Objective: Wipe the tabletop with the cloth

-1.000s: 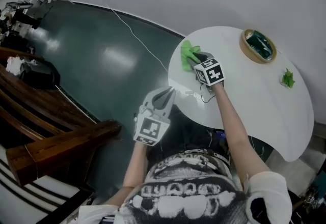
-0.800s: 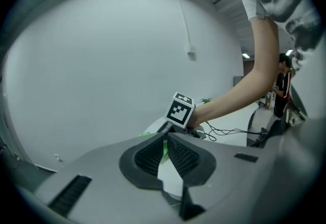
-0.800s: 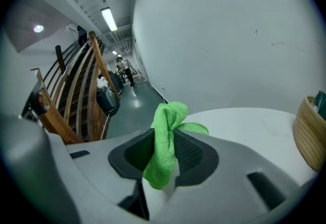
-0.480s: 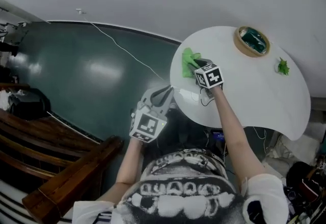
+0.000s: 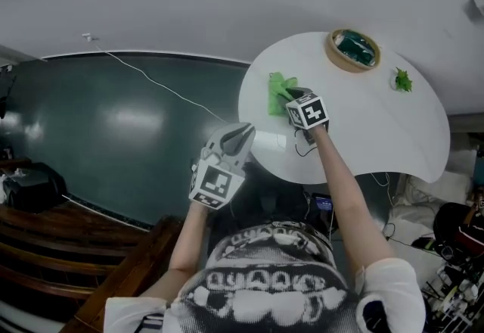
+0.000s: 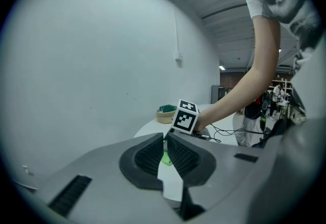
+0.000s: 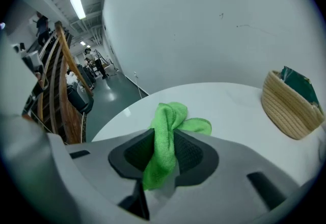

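While pinched in right gripper [image 7: 165,137], bunched bright-green cloth [image 7: 170,116]

We log the cloth [image 7: 173,116] as green napped terry, matt. The tabletop [image 5: 378,127] under it: white, smooth, faint sheen. On the tabletop, the basket [image 7: 288,108]: coarse woven fibre. Beside the tabletop, the floor [image 5: 128,127]: dark, glossy. The right gripper [image 7: 164,135]: matt grey plastic, ribbed pads [image 7: 189,152].

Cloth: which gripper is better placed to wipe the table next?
Right. The right gripper is shut on the cloth, which rests on the table near its rim. The left gripper hangs off the table, jaws together, holding nothing.
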`<action>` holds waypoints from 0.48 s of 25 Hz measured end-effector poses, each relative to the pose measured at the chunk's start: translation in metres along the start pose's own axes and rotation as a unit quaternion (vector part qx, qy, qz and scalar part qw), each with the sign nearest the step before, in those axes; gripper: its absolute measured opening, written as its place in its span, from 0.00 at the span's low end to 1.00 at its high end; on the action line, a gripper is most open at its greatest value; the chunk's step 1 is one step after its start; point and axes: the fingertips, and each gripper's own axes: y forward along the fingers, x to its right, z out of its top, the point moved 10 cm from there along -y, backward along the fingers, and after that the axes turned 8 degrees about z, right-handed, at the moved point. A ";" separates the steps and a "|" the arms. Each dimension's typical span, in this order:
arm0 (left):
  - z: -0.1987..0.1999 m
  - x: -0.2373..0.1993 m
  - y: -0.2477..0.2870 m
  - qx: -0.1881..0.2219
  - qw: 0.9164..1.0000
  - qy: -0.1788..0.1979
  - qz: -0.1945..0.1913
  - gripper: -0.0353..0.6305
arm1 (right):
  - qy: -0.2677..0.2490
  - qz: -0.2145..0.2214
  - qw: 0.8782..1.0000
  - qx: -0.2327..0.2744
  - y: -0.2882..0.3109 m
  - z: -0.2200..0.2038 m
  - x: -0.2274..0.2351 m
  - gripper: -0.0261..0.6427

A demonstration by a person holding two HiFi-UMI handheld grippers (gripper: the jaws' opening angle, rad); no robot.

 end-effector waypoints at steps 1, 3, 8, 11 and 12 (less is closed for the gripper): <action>0.000 0.001 0.000 0.000 1.000 -0.003 -0.003 0.09 | 0.001 -0.003 1.000 -0.001 -0.002 -0.002 0.001 0.21; 0.001 0.004 0.000 0.002 1.000 -0.005 -0.009 0.09 | 0.001 -0.008 1.000 0.000 -0.007 -0.005 0.004 0.21; 0.011 0.019 0.019 0.002 1.000 0.003 -0.015 0.09 | 0.003 -0.016 1.000 0.004 -0.027 -0.021 0.031 0.21; 0.021 0.031 0.036 0.010 1.000 0.005 -0.010 0.09 | 0.001 -0.024 1.000 0.005 -0.045 -0.033 0.055 0.21; 0.025 0.035 0.042 0.011 1.000 0.005 -0.008 0.09 | 0.000 -0.025 1.000 0.005 -0.052 -0.038 0.064 0.21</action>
